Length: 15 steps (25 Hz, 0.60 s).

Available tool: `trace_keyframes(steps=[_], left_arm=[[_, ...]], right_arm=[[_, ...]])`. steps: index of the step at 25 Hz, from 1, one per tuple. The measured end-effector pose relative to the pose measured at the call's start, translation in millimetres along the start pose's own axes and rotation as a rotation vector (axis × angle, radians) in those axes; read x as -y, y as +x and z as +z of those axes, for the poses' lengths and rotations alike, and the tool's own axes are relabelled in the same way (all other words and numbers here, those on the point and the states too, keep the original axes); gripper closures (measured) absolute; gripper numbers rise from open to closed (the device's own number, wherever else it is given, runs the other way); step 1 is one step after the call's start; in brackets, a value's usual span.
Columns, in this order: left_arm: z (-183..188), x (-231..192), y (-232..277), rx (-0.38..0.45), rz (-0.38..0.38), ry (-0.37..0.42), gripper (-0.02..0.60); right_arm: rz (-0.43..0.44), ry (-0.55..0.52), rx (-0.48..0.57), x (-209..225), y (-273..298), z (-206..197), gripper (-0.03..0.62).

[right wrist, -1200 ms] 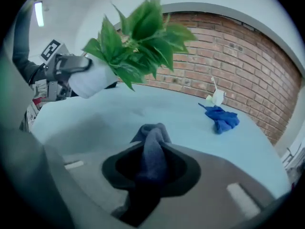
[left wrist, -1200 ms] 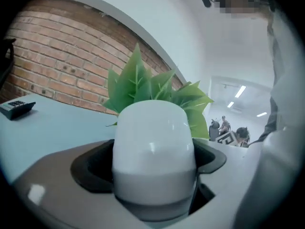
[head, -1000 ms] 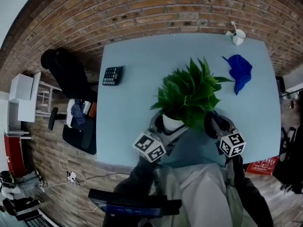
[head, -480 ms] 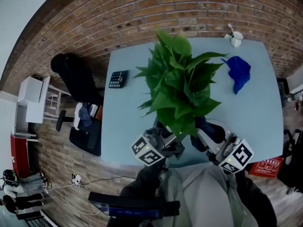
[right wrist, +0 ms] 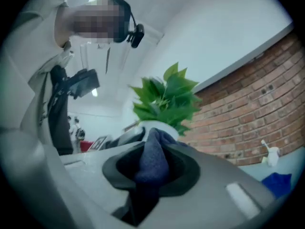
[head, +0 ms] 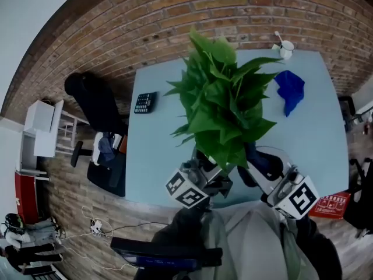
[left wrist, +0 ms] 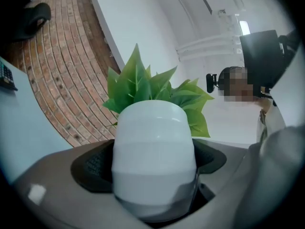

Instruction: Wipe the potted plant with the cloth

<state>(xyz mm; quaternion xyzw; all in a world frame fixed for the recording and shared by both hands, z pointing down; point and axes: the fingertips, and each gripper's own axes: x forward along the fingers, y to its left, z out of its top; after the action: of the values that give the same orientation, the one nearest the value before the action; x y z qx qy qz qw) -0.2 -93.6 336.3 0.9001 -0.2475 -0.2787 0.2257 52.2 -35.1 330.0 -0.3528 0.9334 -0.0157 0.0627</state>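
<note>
The potted plant is held up off the light blue table [head: 157,156]; its green leaves [head: 224,98] fill the middle of the head view. My left gripper [head: 204,172] is shut on the white pot [left wrist: 153,151], which sits upright between the jaws. My right gripper [head: 263,169] is just right of the pot and is shut on a dark blue cloth [right wrist: 151,161], which bunches between its pads. Beyond this cloth, the right gripper view shows the pot rim [right wrist: 157,126] and leaves [right wrist: 167,99]. The leaves hide the pot in the head view.
A brighter blue cloth [head: 289,91] lies on the table at the far right, near a white cup [head: 284,48] in the corner. A black calculator [head: 144,102] sits by the table's left edge. A black chair [head: 93,104] stands left of the table.
Both grippers have risen with the plant, lifting it off the table towards the head camera; the leaves now look much larger. Little has shifted in the last half second.
</note>
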Motion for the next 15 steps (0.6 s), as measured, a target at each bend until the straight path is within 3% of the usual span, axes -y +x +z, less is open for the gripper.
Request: trace_keyframes(steps=[3,6,9,11,15], left_arm=[[9.4,-10.5,-5.4,-0.016,0.074,0.124,0.078],[10.5,-11.7,-6.9,-0.031,0.140,0.281,0.078],[7.1,-0.9,-4.1,-0.007,0.153,0.354,0.078],[3.8,8.4,1.1,0.006,0.137,0.374,0.078],[4.5,9.5,5.6,0.023,0.129,0.350,0.078]], right_arm=[[-0.026,-0.021,-0.110,-2.3,-14.9,-18.6,0.516],[-0.176,-0.156,0.034,26.3,-29.7,47.2,0.516],[-0.285,-0.359,0.201,40.6,-26.5,126.7,0.516],[-0.251,-0.400,0.198,36.9,-8.3,139.5,0.516],[-0.039,-0.355,0.058,-4.4,19.2,102.5,0.516]])
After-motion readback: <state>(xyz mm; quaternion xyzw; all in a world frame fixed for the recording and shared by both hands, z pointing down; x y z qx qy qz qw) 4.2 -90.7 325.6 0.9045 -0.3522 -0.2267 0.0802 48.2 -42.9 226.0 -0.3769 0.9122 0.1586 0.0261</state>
